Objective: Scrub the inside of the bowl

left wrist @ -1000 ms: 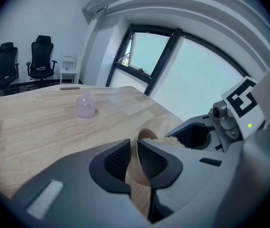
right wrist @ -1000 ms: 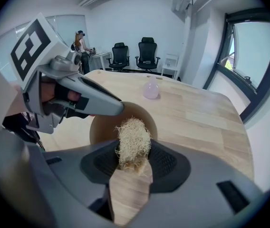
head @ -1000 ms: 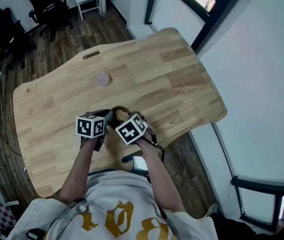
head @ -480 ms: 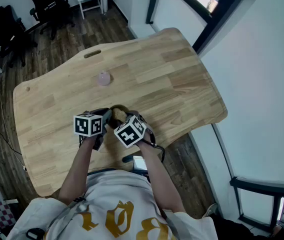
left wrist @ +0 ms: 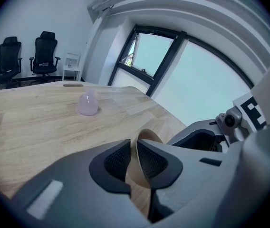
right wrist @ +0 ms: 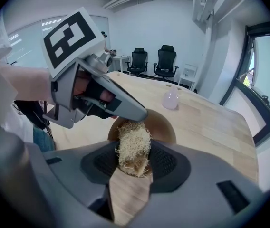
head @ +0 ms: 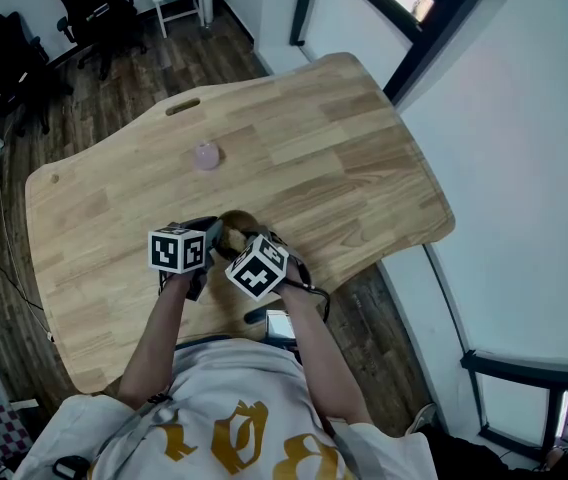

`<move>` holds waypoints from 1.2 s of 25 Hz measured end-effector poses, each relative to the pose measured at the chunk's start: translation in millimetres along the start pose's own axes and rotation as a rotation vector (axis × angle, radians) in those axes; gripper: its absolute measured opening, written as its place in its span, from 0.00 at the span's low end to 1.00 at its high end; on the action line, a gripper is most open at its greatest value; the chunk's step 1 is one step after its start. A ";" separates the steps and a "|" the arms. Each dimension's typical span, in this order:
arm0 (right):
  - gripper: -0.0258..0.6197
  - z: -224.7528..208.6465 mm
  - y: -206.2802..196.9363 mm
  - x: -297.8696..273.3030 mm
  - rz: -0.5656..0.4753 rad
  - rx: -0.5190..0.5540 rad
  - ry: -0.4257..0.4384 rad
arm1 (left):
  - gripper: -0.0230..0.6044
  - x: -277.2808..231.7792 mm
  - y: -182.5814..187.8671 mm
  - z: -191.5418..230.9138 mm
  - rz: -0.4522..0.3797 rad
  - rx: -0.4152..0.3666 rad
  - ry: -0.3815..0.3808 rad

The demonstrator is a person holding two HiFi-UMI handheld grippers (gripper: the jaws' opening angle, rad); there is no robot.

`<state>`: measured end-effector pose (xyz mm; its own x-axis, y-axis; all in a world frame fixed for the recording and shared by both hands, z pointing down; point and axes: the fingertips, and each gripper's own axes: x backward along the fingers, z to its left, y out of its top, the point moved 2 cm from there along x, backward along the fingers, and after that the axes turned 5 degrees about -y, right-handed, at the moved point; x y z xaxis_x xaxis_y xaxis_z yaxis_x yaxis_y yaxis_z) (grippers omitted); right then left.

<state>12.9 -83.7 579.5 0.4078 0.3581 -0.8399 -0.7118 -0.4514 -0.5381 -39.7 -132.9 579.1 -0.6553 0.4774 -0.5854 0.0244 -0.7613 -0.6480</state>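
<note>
A small brown wooden bowl (right wrist: 162, 126) sits near the table's front edge; in the head view the bowl (head: 236, 222) is mostly hidden behind the two marker cubes. My left gripper (left wrist: 136, 159) is shut on the bowl's rim (left wrist: 147, 137), one jaw inside and one outside. My right gripper (right wrist: 134, 156) is shut on a pale fibrous loofah scrubber (right wrist: 133, 144), which pokes over the near rim into the bowl. In the right gripper view the left gripper (right wrist: 142, 114) reaches in from the left and holds the rim just beyond the scrubber.
A small translucent pink object (head: 206, 155) stands on the wooden table (head: 344, 158) beyond the bowl, also in the left gripper view as the pink object (left wrist: 88, 103). Black office chairs (right wrist: 166, 56) stand across the room. The table's front edge lies close to the person's body.
The right gripper's marker cube has shifted slightly down and left, turning a little. The left gripper and the bowl have stayed nearly in place.
</note>
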 end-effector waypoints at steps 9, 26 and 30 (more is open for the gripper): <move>0.31 2.8 -7.0 4.2 0.071 -0.059 0.064 | 0.11 1.4 1.3 -0.2 -0.017 0.003 0.000; 0.31 -33.4 -2.0 2.7 0.042 -0.033 -0.194 | 0.11 -0.8 8.7 -6.1 -0.032 0.005 -0.035; 0.31 -21.1 2.6 1.2 0.022 0.023 -0.140 | 0.11 -0.6 6.2 -3.7 -0.033 0.026 -0.035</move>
<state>23.7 -101.7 575.5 0.3092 0.4594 -0.8326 -0.7336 -0.4419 -0.5163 -36.3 -136.3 573.7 -0.6817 0.4868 -0.5462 -0.0166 -0.7567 -0.6536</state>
